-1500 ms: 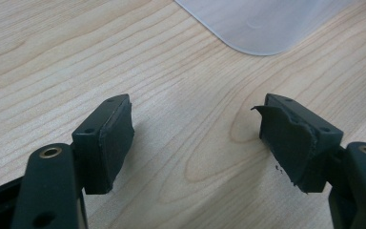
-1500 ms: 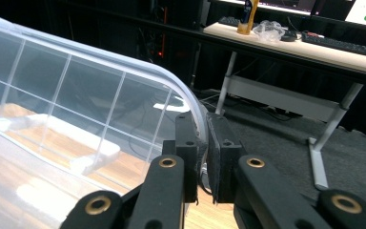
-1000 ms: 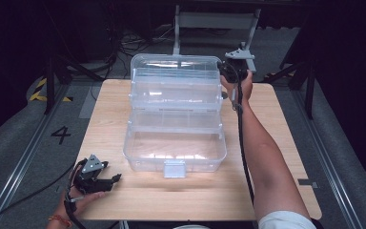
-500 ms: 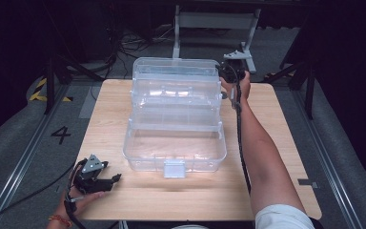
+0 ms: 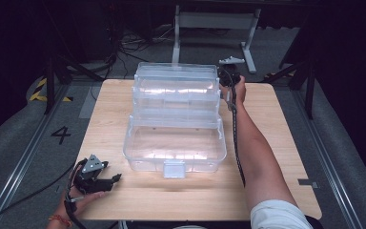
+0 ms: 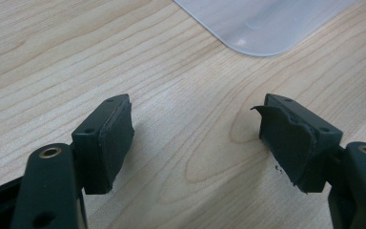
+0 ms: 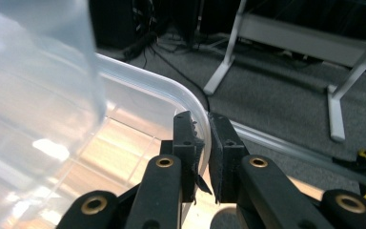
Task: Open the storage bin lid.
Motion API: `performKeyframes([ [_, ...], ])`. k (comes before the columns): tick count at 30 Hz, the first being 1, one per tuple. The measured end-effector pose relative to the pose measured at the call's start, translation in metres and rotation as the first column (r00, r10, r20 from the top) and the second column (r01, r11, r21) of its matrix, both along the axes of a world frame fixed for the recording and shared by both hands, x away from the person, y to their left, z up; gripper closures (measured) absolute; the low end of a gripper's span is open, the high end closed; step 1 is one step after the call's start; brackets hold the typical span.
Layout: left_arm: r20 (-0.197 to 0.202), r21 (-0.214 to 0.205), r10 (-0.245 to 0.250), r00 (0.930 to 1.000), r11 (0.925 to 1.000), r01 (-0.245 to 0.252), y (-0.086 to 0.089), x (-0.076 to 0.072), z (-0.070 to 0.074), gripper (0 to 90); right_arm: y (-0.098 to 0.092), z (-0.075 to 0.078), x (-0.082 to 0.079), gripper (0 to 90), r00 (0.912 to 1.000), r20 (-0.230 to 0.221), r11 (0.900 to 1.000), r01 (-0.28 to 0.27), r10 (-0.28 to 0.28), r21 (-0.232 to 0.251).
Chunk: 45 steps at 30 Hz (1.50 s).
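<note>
Plastic storage box (image 5: 175, 114), clear and built in stepped tiers, stands in the middle of the wooden table (image 5: 286, 143), its latch tab facing the person's edge. Nearest the camera in the high view, the left gripper (image 5: 106, 181) rests at the table's near left corner in the person's left hand (image 5: 78, 200), just beside the box's front left corner but apart from it. In the left gripper view its 2 jaws stand spread wide over bare wood grain with nothing between them, and a rounded corner of the box (image 6: 267, 24) shows beyond them. One of its pads (image 6: 286, 143) is frayed along the edge. Farther off, the person's right forearm (image 5: 262, 157) stretches along the box's right side up to its far right corner, where the right gripper (image 5: 231, 78) meets the top tier. In the right gripper view, the right gripper (image 7: 205, 138) is clenched on the thin curved rim of the box (image 7: 162, 88), the clear wall pinched between the 2 pads. Beyond the table lie grey carpet and a metal stand (image 5: 217, 21).
</note>
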<state>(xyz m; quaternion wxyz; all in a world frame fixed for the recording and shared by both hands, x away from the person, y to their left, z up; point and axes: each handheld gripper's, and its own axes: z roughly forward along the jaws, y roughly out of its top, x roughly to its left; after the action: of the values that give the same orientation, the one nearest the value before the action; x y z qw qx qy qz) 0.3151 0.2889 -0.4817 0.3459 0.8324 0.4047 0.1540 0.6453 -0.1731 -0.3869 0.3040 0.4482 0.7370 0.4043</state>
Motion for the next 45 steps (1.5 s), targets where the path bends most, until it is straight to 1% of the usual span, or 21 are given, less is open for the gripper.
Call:
performKeyframes([
  [1, 0.000, 0.001, 0.000, 1.0000, 1.0000, 0.000, 0.000, 0.000, 0.000, 27.6, -0.002, -0.003, 0.001, 82.6, 1.0000, 0.002, 1.0000, 0.002, -0.002, 0.006],
  [2, 0.000, 0.001, 0.000, 1.0000, 1.0000, 0.000, 0.000, 0.000, 0.000, 27.6, -0.005, -0.004, 0.001, 82.4, 1.0000, 0.000, 0.9990, -0.006, 0.006, 0.044],
  [3, 0.000, 0.001, 0.000, 1.0000, 1.0000, 0.000, 0.000, 0.000, 0.000, 27.6, -0.005, -0.004, 0.001, 82.3, 1.0000, 0.002, 0.9990, -0.009, 0.009, 0.045],
  [5, 0.000, 0.000, 0.001, 1.0000, 1.0000, -0.001, 0.000, 0.000, 0.000, 27.6, -0.004, -0.003, 0.001, 82.3, 0.9999, 0.000, 0.9995, -0.012, 0.012, 0.028],
  [7, -0.002, 0.000, 0.002, 1.0000, 1.0000, -0.002, 0.000, 0.000, 0.000, 27.6, -0.003, -0.002, 0.001, 82.3, 1.0000, -0.001, 0.9997, -0.010, 0.010, 0.024],
  [10, 0.000, 0.000, 0.001, 1.0000, 1.0000, -0.001, 0.000, 0.000, 0.000, 27.6, -0.005, -0.003, 0.001, 82.1, 1.0000, -0.005, 0.9992, -0.007, 0.008, 0.040],
  [14, 0.000, 0.000, 0.001, 1.0000, 1.0000, -0.001, 0.000, 0.000, 0.000, 27.6, -0.004, -0.003, 0.001, 81.9, 0.9999, -0.006, 0.9993, -0.008, 0.008, 0.038],
  [15, -0.001, 0.000, 0.000, 1.0000, 1.0000, 0.000, 0.000, 0.000, 0.000, 27.6, -0.004, -0.003, 0.001, 81.1, 0.9999, -0.007, 0.9995, -0.010, 0.011, 0.029],
  [19, 0.000, 0.000, 0.000, 1.0000, 1.0000, 0.000, 0.000, 0.000, 0.000, 27.6, -0.004, -0.002, 0.000, 80.1, 0.9998, -0.014, 0.9996, -0.016, 0.016, 0.023],
  [23, 0.000, 0.001, 0.000, 1.0000, 1.0000, 0.000, 0.000, 0.000, 0.000, 27.6, -0.005, 0.001, -0.002, 75.7, 0.9992, -0.022, 0.9995, -0.032, 0.032, 0.002],
  [26, -0.001, 0.001, 0.000, 1.0000, 1.0000, 0.000, 0.000, 0.000, 0.000, 27.6, -0.008, 0.002, -0.004, 75.0, 0.9991, -0.019, 0.9993, -0.038, 0.038, 0.004],
  [28, 0.000, 0.003, -0.001, 1.0000, 1.0000, 0.001, 0.000, 0.000, 0.000, 27.6, -0.010, 0.004, -0.006, 74.5, 0.9987, -0.017, 0.9988, -0.048, 0.048, -0.009],
  [33, 0.000, 0.002, -0.001, 1.0000, 1.0000, 0.001, 0.000, 0.000, 0.000, 27.6, -0.015, 0.009, -0.014, 73.1, 0.9981, -0.009, 0.9981, -0.061, 0.061, -0.008],
  [36, -0.003, -0.002, -0.003, 1.0000, 1.0000, 0.003, 0.000, 0.000, 0.000, 27.6, -0.019, 0.014, -0.022, 71.5, 0.9975, -0.003, 0.9973, -0.071, 0.071, -0.019],
  [37, -0.003, -0.002, -0.003, 1.0000, 1.0000, 0.003, 0.000, 0.000, 0.000, 27.6, -0.019, 0.014, -0.022, 71.5, 0.9975, -0.003, 0.9973, -0.071, 0.071, -0.019],
  [38, -0.003, -0.001, -0.004, 1.0000, 1.0000, 0.004, 0.000, 0.000, 0.000, 27.6, -0.022, 0.018, -0.026, 70.3, 0.9976, 0.004, 0.9971, -0.069, 0.069, -0.034],
  [42, -0.004, -0.002, -0.004, 1.0000, 1.0000, 0.004, 0.000, 0.000, 0.000, 27.5, -0.027, 0.021, -0.031, 69.3, 0.9974, 0.003, 0.9969, -0.072, 0.073, -0.032],
  [45, -0.003, -0.001, -0.005, 1.0000, 1.0000, 0.005, 0.000, 0.000, 0.000, 27.6, -0.033, 0.025, -0.039, 67.4, 0.9974, 0.005, 0.9966, -0.072, 0.072, -0.039],
])
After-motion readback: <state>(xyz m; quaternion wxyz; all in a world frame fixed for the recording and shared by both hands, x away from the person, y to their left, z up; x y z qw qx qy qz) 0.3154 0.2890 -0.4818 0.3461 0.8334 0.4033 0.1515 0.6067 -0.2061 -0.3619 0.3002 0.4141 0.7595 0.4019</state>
